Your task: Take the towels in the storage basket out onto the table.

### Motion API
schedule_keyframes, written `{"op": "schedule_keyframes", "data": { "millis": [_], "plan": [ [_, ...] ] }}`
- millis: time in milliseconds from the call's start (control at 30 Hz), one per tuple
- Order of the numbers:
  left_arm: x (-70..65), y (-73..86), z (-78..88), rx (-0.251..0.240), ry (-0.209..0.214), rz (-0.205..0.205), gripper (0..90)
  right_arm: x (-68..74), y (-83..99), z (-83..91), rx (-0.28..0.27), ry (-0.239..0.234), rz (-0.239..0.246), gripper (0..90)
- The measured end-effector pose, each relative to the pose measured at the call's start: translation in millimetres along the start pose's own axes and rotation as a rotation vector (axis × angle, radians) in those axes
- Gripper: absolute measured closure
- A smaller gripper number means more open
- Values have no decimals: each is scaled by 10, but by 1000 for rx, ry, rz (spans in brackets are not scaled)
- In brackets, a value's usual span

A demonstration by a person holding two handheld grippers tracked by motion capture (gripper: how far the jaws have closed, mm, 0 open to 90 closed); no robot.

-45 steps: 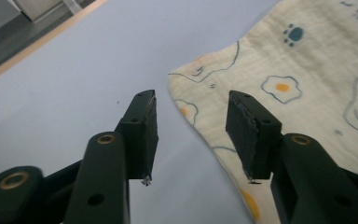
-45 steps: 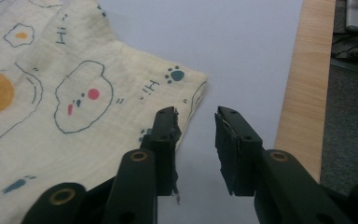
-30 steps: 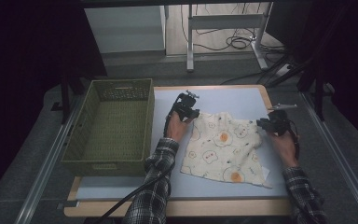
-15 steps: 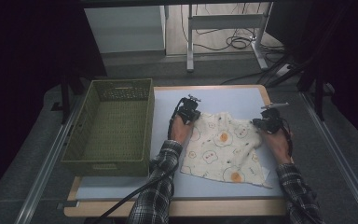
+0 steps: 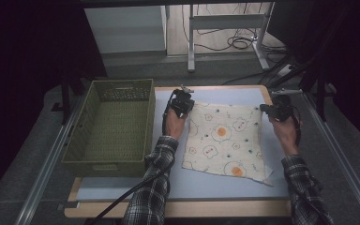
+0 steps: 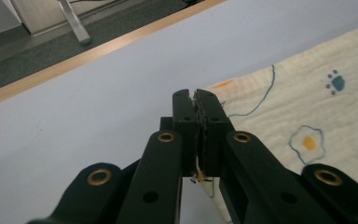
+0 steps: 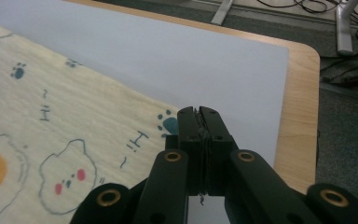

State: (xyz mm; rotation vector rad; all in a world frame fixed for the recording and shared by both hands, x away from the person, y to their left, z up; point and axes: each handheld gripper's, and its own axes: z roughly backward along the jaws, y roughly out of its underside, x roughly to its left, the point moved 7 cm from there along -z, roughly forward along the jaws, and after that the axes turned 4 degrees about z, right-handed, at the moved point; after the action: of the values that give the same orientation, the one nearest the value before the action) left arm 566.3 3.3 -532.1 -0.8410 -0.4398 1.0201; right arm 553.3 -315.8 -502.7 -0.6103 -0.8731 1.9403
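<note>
Two grippers hold the cloth (image 5: pixel 225 140) on the table (image 5: pixel 215 185): left gripper (image 6: pixel 195 100) has its jaws closed on one far corner, right gripper (image 7: pixel 199 116) on the other, beside the basket (image 5: pixel 110 126)

Premises: a lab or test bench. Dark curtains enclose the table (image 5: pixel 225 187). Loose cables (image 5: pixel 236 43) lie beside metal frame legs (image 5: pixel 191 37).

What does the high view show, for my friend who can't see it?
Two hands each pinch a far corner of a cream cloth with a left tool and right tool. The cloth lies on a blue table beside a green basket.
</note>
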Motion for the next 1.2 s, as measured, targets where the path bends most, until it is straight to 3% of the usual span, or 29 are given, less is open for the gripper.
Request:
{"op": "schedule_keyframes", "data": {
  "millis": [233,467,700,1033,1200],
  "plan": [
    [-107,36,233,-27,12,2,874,78,93,227,-40,-54,8,883],
    [-286,267,457,-15,-6,-16,872,200,309,481,-59,-100,9,883],
    [-445,527,706,-14,39,7,870,399,576,734,-48,-144,24,883],
    [-660,883,1045,-34,86,-23,869,677,1010,1086,-44,-207,27,883],
    [-719,1059,1076,-18,112,-36,867,808,1175,1203,-39,-247,32,883]
  ]
}}
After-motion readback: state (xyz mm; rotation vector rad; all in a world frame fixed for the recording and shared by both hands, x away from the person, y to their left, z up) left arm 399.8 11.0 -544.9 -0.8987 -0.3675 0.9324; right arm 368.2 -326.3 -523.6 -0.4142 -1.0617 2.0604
